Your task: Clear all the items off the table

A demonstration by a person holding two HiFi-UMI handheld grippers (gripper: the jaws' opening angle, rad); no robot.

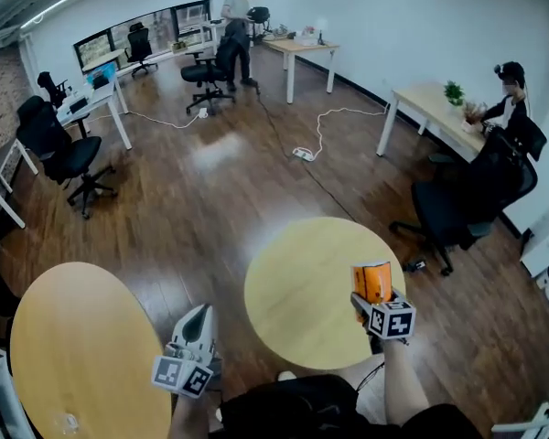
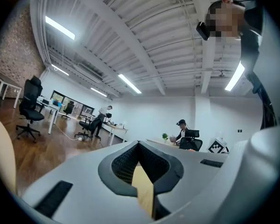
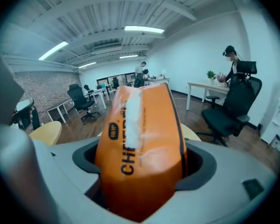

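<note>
My right gripper (image 1: 373,286) is shut on an orange snack bag (image 1: 372,281), held above the right side of the nearer round wooden table (image 1: 293,291). In the right gripper view the orange snack bag (image 3: 142,148) fills the space between the jaws, with dark lettering down its side. My left gripper (image 1: 197,323) hangs over the floor between the two round tables, jaws shut and empty. The left gripper view shows its closed jaws (image 2: 142,171) pointing slightly upward toward the ceiling. A second round table (image 1: 82,346) lies at the lower left.
A black office chair (image 1: 467,199) stands just right of the nearer round table. A desk (image 1: 435,108) with a seated person is at the right wall. More desks and chairs (image 1: 69,154) line the left side. A cable and power strip (image 1: 304,153) lie on the wood floor.
</note>
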